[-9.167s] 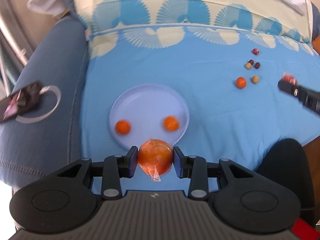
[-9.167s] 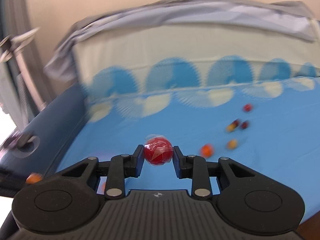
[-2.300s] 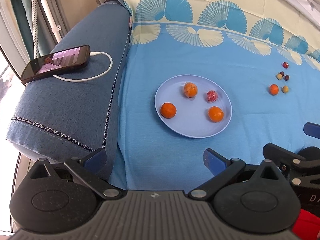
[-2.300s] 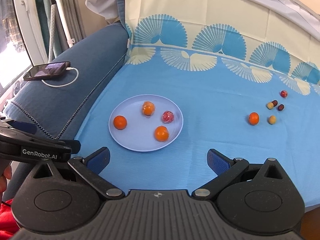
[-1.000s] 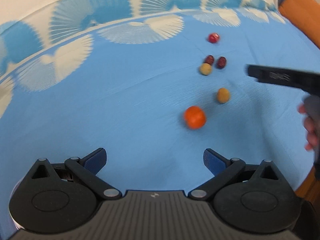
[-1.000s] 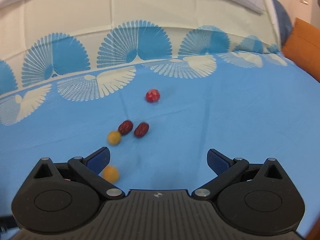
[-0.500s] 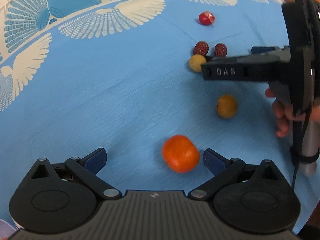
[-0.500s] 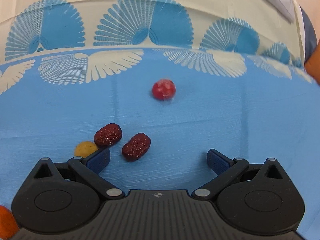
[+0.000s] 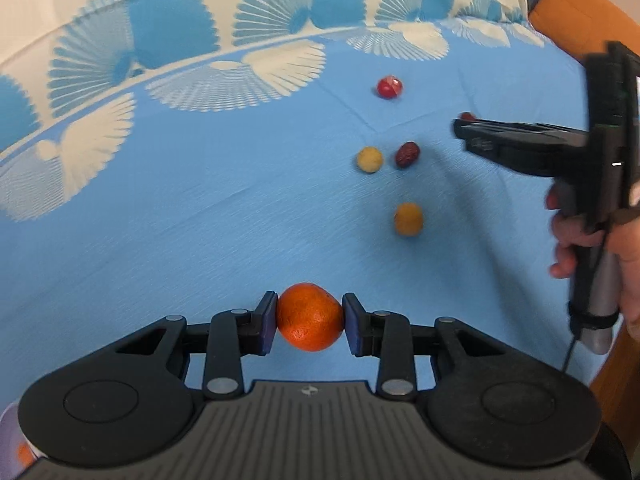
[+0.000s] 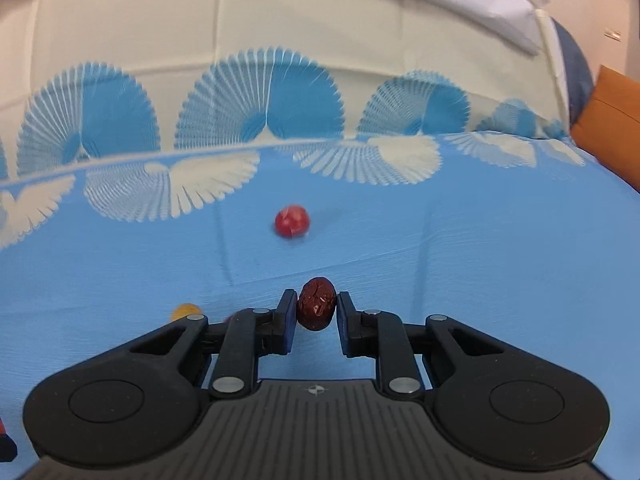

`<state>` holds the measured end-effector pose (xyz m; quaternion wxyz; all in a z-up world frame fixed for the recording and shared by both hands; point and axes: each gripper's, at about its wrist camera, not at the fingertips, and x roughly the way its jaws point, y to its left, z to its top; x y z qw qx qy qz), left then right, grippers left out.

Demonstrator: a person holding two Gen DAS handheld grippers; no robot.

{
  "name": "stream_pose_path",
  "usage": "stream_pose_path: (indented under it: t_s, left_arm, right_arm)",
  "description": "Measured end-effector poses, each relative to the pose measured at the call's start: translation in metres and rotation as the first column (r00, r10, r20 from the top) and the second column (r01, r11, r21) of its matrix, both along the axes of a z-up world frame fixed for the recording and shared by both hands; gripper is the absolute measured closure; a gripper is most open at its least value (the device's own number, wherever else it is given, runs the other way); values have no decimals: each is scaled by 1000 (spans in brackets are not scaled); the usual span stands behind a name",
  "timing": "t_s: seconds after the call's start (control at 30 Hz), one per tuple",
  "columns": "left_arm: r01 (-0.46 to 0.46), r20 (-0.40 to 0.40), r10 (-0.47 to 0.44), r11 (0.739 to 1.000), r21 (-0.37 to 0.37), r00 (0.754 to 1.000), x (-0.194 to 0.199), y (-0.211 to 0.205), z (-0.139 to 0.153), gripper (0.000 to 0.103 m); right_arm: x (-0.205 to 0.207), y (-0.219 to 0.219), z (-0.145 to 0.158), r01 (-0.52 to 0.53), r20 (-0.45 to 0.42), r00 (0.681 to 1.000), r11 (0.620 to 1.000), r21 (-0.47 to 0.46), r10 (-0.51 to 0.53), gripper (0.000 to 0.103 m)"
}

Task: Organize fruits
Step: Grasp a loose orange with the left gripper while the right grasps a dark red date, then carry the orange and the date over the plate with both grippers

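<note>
So the orange mandarin (image 9: 310, 317) sits dead centre in your left tongs (image 9: 309, 322), pads closing in on it from both sides and already touching its skin, right down at the blue sheet (image 9: 200, 220) of what looks like a bed or sofa. The dark red date (image 10: 317, 309) is in your right tongs (image 10: 317, 314), pinched tight, its long axis standing roughly upright between the pads, low over the cloth.

What matters next: the plate (image 9: 10, 432) is only a sliver at the bottom-left corner of the left view, so it lies behind and to the left of both tongs. Your left hand is the nearer one, I'd guess it goes first.

Still loose on the sheet: a red wrapped ball (image 9: 389, 87) furthest out, a pale yellow fruit (image 9: 369, 159) just beside a second date (image 9: 407, 155), and a darker yellow fruit (image 9: 408, 219) closer in.

Pose-wise, the left tongs tip steeply down, the right sit flatter, your right hand (image 9: 576, 240) wrapped round the handle off to the side.
</note>
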<state>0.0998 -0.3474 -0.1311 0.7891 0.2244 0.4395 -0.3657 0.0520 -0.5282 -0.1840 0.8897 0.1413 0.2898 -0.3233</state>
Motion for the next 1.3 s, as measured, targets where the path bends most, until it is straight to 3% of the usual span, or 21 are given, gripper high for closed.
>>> stream_pose_path:
  t_s: [0.13,0.33,0.67,0.9,1.3]
  left_arm:
    - [-64,6,64,998,14,998,-12,44,27,65]
    - [-148,21,147,987,55,989,-33,115,64,65]
    - [-299,49,298,953,36,953,-82,232,116,65]
    - [-383,47,381,924,24,923,-111,297,129,65]
    - [-482,4,482,876,22,876,-142,376,118,65]
  right_arm:
    - [-28,26,31,-4,49,999,1000,31,3,81]
    - [-61,89,77,-93,120,989,994,65,84,81]
    - [-79,215,134,-329,152,938,937,116,311,81]
    - [-96,295,165,-473,158,877,874,112,455,81]
    - [-122,396,171,-614,78,789,780,121,609,81]
